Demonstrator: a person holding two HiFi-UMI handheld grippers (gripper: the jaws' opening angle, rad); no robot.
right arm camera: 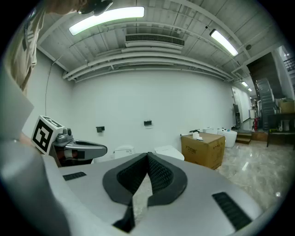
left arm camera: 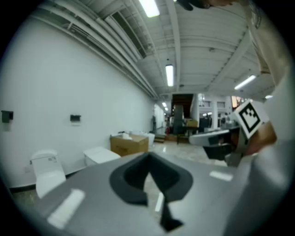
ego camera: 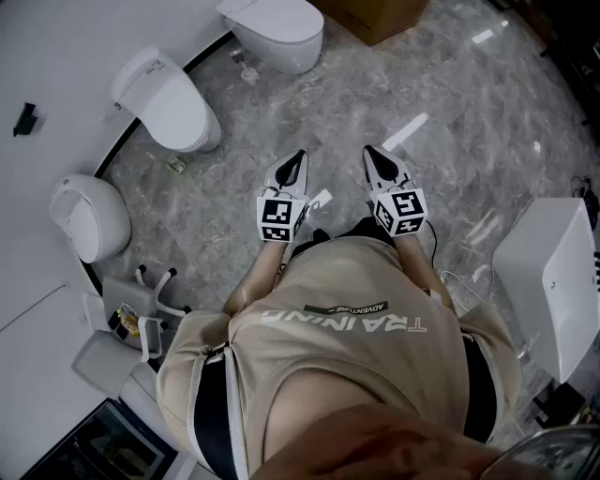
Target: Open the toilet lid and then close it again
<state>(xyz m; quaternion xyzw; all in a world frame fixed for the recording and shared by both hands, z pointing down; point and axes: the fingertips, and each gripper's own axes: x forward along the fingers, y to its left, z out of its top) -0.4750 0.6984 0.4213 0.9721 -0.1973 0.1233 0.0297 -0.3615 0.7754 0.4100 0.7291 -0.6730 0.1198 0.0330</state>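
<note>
Holding your left gripper and right gripper pinched closed and empty, you stand right of the shut toilet lid, its long axis pointing right and nearward.

White toilets lined the upper-left wall, lids down: top toilet, middle toilet, lower toilet.

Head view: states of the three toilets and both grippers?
nearest toilet: lid down
middle toilet: lid down
far toilet: lid looks down, partly cut off by the frame
left gripper: shut, nothing between its jaws, clear of all the toilets
right gripper: shut, nothing between its jaws, clear of all the toilets
</note>
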